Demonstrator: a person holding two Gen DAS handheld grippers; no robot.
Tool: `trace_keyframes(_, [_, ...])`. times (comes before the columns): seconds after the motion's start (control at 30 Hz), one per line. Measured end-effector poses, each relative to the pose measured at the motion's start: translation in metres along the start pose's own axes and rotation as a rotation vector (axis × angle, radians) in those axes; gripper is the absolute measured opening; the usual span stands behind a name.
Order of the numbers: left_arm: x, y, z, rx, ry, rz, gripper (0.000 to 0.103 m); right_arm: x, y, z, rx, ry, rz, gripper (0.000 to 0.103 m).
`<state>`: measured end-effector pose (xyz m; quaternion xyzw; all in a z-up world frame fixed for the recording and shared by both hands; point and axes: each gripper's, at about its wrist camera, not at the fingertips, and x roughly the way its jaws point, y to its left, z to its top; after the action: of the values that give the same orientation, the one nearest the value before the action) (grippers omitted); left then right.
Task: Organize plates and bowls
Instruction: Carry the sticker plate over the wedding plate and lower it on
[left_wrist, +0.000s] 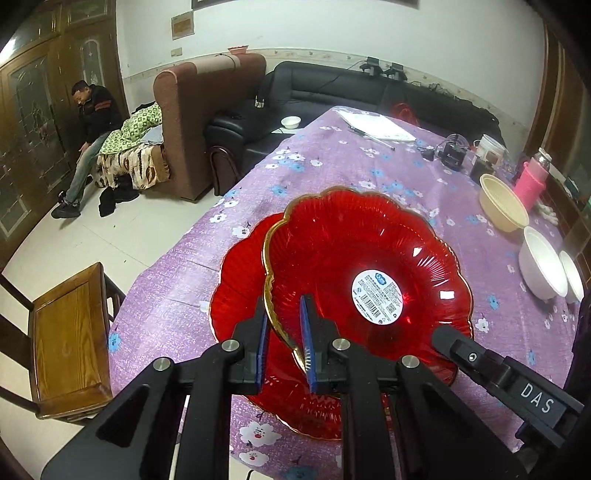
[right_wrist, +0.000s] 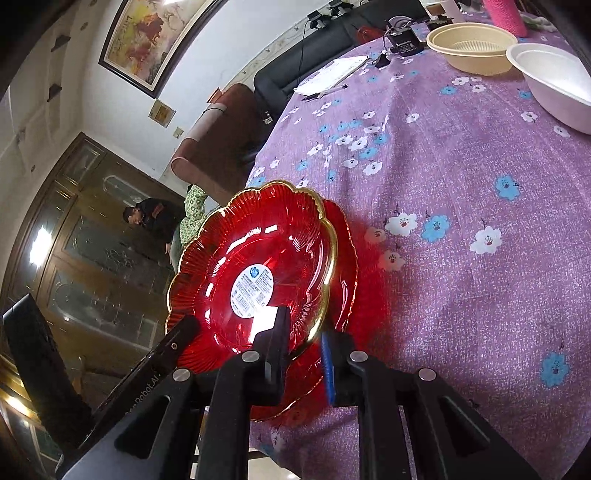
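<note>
A red glass plate (left_wrist: 351, 251) (right_wrist: 258, 240) with a gold scalloped rim and a white label is held tilted over a second red plate (left_wrist: 236, 280) (right_wrist: 345, 258) lying on the purple flowered tablecloth (left_wrist: 369, 173). My left gripper (left_wrist: 284, 314) is shut on the upper plate's near rim. My right gripper (right_wrist: 304, 332) is shut on the same plate's rim at another spot, and its black finger (left_wrist: 447, 336) shows at that plate's right edge. A beige bowl (left_wrist: 502, 206) (right_wrist: 469, 48) and two white bowls (left_wrist: 541, 266) (right_wrist: 554, 81) stand at the far right.
A pink bottle (left_wrist: 530, 182), jars and a small black device (left_wrist: 452, 155) crowd the table's back right, with papers and a pen (left_wrist: 376, 125) behind. A wooden chair (left_wrist: 66, 339) stands off the left edge. A person (left_wrist: 92, 122) sits by the sofas.
</note>
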<state>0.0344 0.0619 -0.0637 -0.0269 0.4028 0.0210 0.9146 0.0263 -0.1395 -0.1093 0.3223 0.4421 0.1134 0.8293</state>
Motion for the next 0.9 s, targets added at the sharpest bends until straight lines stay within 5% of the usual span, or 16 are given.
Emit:
trace_keyframes(0.6, [0.006, 0.011, 0.002, -0.002, 0.0, 0.012, 0.014, 0.009, 0.013, -0.003, -0.046, -0.004, -0.026, 0.015])
trace_keyframes(0.9, [0.024, 0.021, 0.008, 0.007, 0.127, 0.022, 0.02, 0.017, 0.021, -0.002, -0.076, -0.003, -0.081, 0.019])
